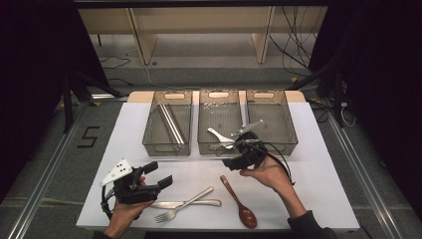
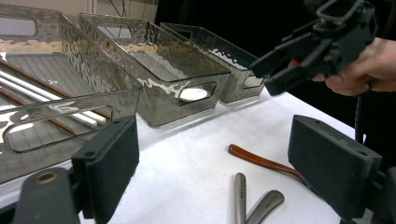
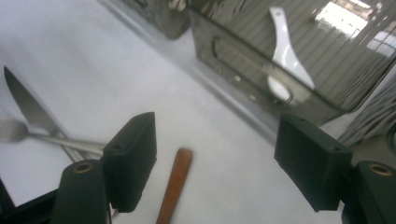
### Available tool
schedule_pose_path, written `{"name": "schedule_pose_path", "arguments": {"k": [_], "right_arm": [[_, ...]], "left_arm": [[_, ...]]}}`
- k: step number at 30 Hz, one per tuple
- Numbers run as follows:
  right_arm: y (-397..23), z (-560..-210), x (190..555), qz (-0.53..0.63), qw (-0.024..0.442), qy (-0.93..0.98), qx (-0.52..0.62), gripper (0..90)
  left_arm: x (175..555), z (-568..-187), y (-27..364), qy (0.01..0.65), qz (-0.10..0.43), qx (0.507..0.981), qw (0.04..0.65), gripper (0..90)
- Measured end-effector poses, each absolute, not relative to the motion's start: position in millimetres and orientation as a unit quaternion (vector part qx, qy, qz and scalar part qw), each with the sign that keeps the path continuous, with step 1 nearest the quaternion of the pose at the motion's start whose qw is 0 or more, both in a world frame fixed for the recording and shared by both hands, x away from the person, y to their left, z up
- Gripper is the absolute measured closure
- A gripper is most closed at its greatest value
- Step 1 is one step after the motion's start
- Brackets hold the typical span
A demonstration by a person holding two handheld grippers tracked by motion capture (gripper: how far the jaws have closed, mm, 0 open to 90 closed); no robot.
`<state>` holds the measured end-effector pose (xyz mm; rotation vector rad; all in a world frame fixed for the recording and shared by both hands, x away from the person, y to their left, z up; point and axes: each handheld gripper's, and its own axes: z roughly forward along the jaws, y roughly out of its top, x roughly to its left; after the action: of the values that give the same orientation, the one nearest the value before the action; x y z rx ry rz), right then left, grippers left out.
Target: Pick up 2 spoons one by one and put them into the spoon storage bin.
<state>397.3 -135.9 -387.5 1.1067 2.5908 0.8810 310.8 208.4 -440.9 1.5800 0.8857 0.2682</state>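
- My right gripper (image 1: 234,160) hangs over the white table (image 1: 308,164), just in front of the middle bin (image 1: 219,124); jaws wide apart, nothing between the pads.
- In the right gripper view I see the brown wooden spoon (image 3: 175,184) lying flat on the table below the gap between the jaws, handle end up toward the bins; no contact with either pad.
- High view: same spoon (image 1: 240,202) lies near the front edge, bowl toward me, handle tip just beside my right hand (image 1: 266,172).
- My left gripper (image 1: 157,177) sits low at front left, held in the left hand (image 1: 127,209); jaws wide, empty.
- Fork (image 1: 181,205) and table knife (image 1: 186,203) cross each other just right of the left gripper, well left of the spoon bowl.
- White spoon (image 1: 220,137) lies inside the middle bin, near its front wall.
- Left bin (image 1: 167,124) holds long sticks, look like chopsticks (image 1: 171,124).
- Right bin (image 1: 271,122) has a metal utensil (image 1: 247,128) leaning over its left wall; can't tell which kind.
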Motion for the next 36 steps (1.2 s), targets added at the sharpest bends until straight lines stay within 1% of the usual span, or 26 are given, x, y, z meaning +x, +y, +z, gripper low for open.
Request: {"name": "schedule_pose_path", "arguments": {"k": [5,8,16,28,36], "right_arm": [[-136,-400,383,0.279,0.090,0.881,0.370,30.5],[-136,-408,376,0.261,0.075,0.891,0.364,30.9],[-131,-424,359,0.213,0.065,0.906,0.360,32.2],[-127,-442,348,0.158,0.046,0.920,0.357,35.0],[-127,-453,346,0.132,0.032,0.923,0.359,40.7]], "left_arm": [[311,-441,208,0.385,0.116,0.683,0.610,16.1],[311,-441,208,0.385,0.116,0.683,0.610,16.0],[310,-441,208,0.384,0.116,0.684,0.610,16.0],[311,-441,208,0.384,0.116,0.683,0.610,16.0],[310,-441,208,0.384,0.115,0.684,0.610,16.0]]}}
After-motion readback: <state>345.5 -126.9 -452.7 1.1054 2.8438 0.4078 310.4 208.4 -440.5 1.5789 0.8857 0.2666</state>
